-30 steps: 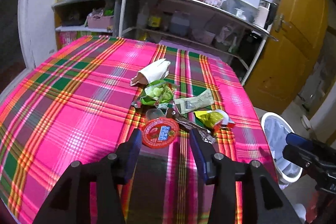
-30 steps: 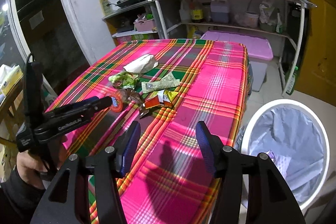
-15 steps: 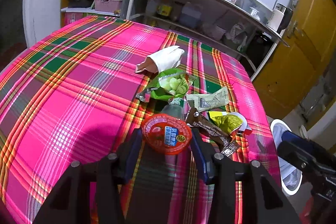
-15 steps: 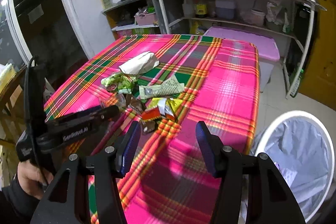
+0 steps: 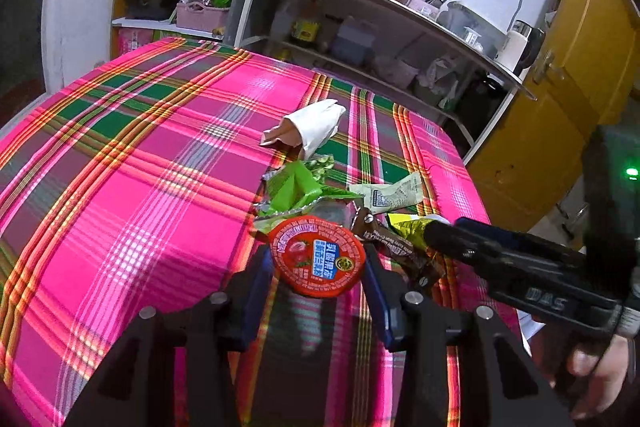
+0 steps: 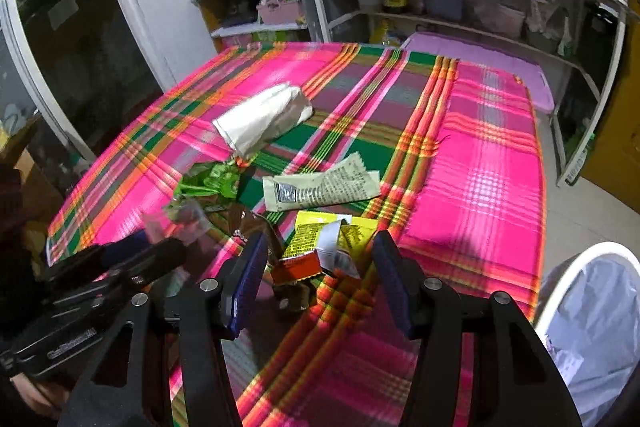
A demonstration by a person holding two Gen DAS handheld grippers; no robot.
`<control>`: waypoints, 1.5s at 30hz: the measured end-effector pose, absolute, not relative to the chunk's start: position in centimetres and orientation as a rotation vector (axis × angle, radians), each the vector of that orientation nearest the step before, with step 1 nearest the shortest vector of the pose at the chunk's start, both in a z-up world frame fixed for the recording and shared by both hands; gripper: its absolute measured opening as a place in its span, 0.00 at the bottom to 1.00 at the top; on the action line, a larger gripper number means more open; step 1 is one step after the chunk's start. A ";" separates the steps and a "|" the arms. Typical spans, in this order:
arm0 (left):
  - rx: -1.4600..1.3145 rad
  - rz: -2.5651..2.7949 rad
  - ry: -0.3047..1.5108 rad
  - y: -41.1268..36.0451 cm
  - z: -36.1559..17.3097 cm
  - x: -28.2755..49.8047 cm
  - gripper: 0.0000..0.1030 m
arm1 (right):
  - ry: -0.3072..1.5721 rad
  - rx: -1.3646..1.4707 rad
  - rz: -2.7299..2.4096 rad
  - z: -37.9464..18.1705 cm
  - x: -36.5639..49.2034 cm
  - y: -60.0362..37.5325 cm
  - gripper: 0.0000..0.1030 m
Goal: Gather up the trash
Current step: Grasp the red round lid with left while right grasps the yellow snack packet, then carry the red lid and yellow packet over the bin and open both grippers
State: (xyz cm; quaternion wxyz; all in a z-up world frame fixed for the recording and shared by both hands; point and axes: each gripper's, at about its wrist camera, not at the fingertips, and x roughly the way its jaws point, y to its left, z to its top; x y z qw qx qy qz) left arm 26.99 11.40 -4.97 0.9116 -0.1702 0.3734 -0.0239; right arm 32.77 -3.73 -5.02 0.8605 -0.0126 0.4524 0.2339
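Gripping the jelly cup (image 5: 317,261), it seems, the left tongs (image 5: 318,283) need carrying binward; right tongs (image 6: 320,277) gape empty over wrappers.

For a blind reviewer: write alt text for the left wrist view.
The left gripper closes around a red-lidded jelly cup on a pink plaid tablecloth. Wrappers lie behind it; the right gripper reaches in from the right.

Left tongs (image 5: 318,279): black angular frame, blue ribbed pads inside the fingers (image 5: 256,291), round silver screw heads along each arm. Right tongs (image 6: 320,277): same black build, blue pads, silver screws; white lettering on the side, green indicator light on the rear housing.
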 end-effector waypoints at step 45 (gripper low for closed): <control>-0.186 -0.245 0.694 2.6 0.3 19.1 0.43 | 0.794 0.178 0.423 0.6 20.3 -15.7 0.27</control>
